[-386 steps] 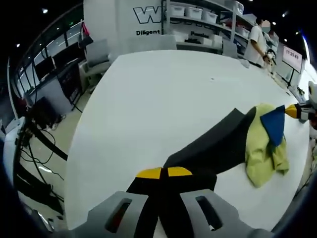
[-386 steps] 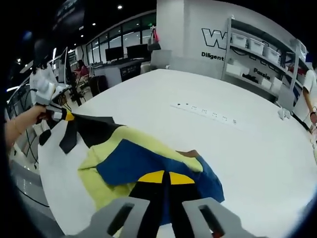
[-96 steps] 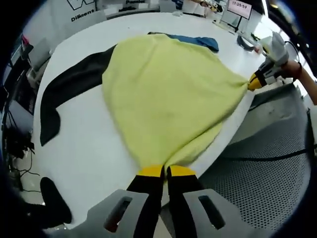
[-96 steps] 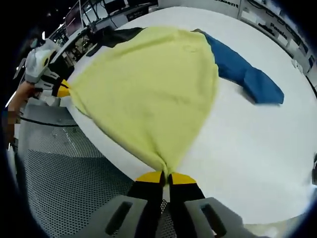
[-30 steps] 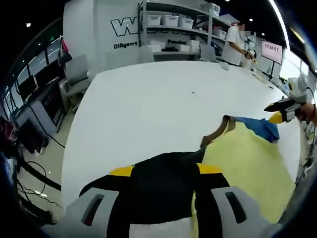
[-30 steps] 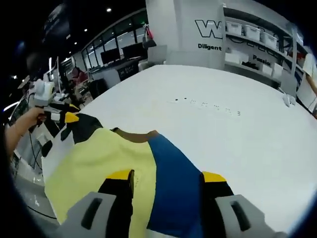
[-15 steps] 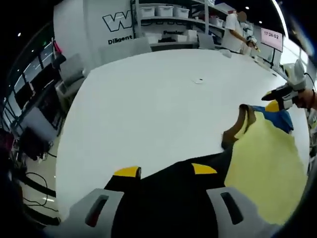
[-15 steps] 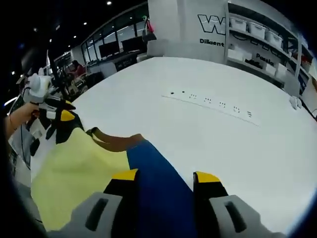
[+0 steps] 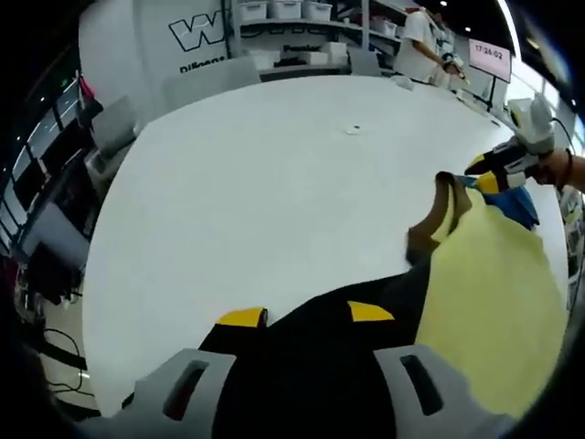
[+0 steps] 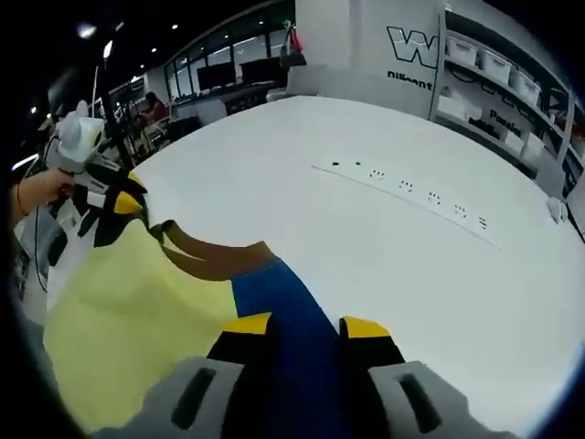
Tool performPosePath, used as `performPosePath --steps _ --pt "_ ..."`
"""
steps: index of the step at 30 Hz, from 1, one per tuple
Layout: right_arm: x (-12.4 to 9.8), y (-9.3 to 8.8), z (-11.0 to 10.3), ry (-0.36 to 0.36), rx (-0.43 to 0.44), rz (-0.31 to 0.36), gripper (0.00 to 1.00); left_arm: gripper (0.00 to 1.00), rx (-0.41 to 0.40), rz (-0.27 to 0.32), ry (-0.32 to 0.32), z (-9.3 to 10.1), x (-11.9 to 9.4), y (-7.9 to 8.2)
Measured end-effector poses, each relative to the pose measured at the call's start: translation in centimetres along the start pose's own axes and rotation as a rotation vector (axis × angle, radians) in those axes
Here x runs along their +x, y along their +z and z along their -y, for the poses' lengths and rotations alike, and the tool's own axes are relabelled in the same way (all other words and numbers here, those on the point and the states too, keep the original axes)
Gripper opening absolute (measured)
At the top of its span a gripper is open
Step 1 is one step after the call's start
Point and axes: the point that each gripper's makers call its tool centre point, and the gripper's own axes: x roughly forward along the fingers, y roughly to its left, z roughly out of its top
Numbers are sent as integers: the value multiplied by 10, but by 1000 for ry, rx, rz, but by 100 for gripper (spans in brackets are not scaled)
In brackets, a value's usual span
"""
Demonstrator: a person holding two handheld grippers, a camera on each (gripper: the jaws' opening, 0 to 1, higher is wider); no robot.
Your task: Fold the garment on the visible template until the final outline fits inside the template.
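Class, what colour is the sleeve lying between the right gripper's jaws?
Blue sleeve, joined to the garment's yellow body. It shows best in the right gripper view.

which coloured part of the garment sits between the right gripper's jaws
The blue sleeve, running up between the right gripper jaws; the yellow body and brown collar lie to its left.

Shelving with white bins (image 9: 283, 9), office chair (image 9: 110, 137), wall monitor (image 9: 489, 59).

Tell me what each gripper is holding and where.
Neither has closed yet: left gripper straddles the garment's black sleeve, right gripper its blue sleeve, jaws open.
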Motion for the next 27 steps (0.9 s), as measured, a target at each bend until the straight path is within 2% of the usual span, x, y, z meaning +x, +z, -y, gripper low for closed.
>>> performPosePath --steps 1,2,5,11,14,17,20,27 --pt "0 0 0 -3 -12 -3 11 29 -10 -6 0 1 1 -2" --pt "0 0 2 -13 -29 -5 2 27 17 3 8 0 2 0" --pt "2 1 0 -12 -59 -2 0 4 23 -7 -1 5 3 -1" --pt "-2 2 6 -38 -76 -3 0 3 0 -14 9 3 0 -2" --pt "-4 7 11 -48 -65 8 0 3 1 13 27 -3 -6 4" --pt "-6 11 19 -84 -49 23 0 3 -16 71 43 -11 -10 18" --pt "-5 20 26 -121 8 72 0 3 -25 129 57 -16 -11 30" --pt "6 22 28 -132 20 66 0 3 -64 83 108 -22 7 20"
